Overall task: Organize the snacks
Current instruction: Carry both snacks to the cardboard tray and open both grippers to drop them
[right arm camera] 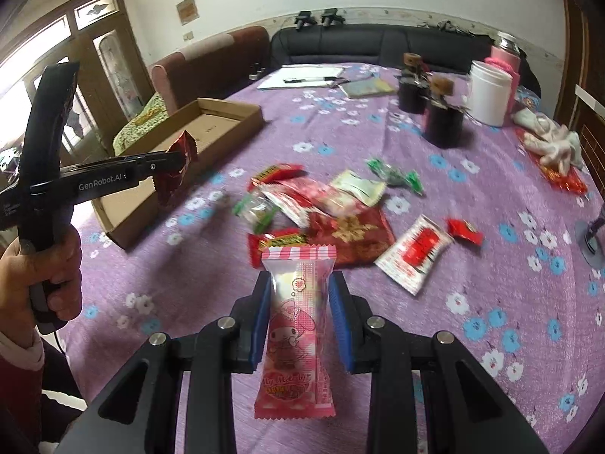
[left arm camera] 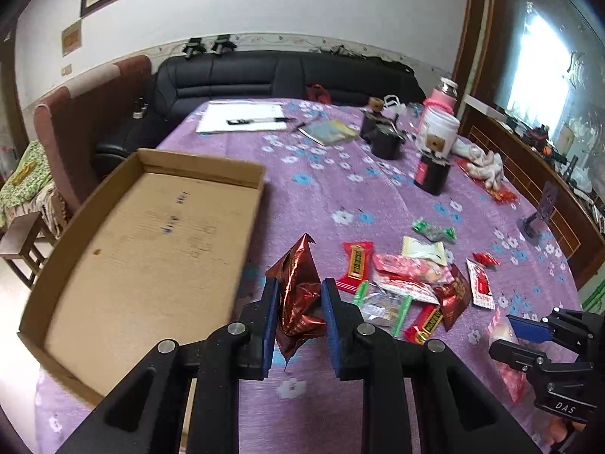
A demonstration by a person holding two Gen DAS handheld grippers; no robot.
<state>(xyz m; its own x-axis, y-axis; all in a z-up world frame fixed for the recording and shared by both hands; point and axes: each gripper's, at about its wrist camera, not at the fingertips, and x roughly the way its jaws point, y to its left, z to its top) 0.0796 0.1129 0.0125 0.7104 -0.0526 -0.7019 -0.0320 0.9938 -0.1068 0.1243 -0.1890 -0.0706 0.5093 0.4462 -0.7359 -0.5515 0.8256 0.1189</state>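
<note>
Beside the box (left arm camera: pixel 151 234), the left gripper (left arm camera: pixel 298 314) pinches a red foil packet (left arm camera: pixel 298 287); the right gripper (right arm camera: pixel 300 314) clamps a pink packet (right arm camera: pixel 297 325). Either slick wrapper could slip out midair.

The left wrist camera is sitting just behind the left gripper (left arm camera: pixel 298 321), looking forward and down over the table (left arm camera: pixel 340 196), with the cardboard tray (left arm camera: pixel 151 234) close on its left. The right wrist camera is looking the same way from behind the right gripper (right arm camera: pixel 300 317). Both are sharing the snack pile (left arm camera: pixel 408 283), the tray and the black sofa (left arm camera: pixel 283 75).
</note>
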